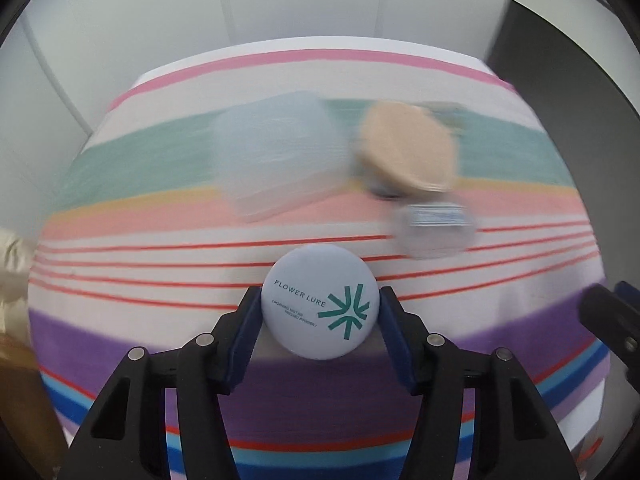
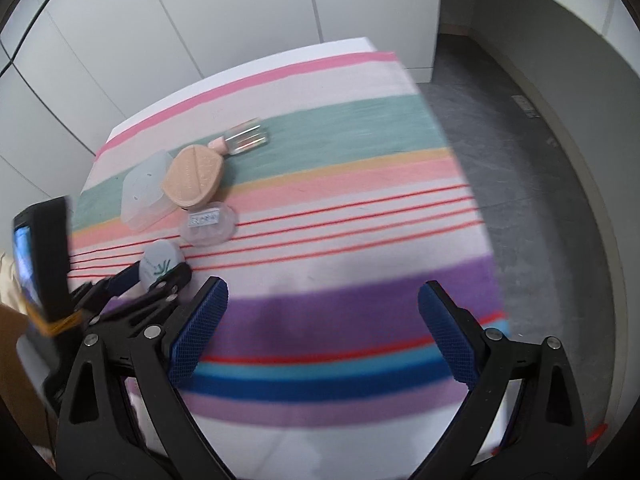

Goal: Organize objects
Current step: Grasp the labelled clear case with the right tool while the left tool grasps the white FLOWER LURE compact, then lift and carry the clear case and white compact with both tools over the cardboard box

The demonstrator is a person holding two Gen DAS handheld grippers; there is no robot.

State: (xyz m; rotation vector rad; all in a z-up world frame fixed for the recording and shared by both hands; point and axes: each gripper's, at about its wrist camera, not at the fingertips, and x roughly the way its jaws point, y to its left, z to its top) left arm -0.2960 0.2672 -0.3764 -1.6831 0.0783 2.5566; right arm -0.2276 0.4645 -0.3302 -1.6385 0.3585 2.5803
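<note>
A round pale-blue powder compact (image 1: 319,302) printed "FLOWER LURE" sits between the blue pads of my left gripper (image 1: 320,300), which is shut on it just above the striped cloth. The same compact (image 2: 158,266) shows at the left of the right wrist view. Behind it lie a translucent plastic box (image 2: 146,194), a beige oval puff case (image 2: 194,178), a clear round lid with a label (image 2: 208,222) and a clear bottle with a pink cap (image 2: 244,140). My right gripper (image 2: 323,292) is open over the purple stripe, with nothing between its fingers.
The striped tablecloth (image 2: 340,208) covers a table that ends at the right, with grey floor (image 2: 540,208) beyond. White cabinet panels (image 2: 200,20) stand behind. A brown cardboard edge (image 2: 16,344) is at the left.
</note>
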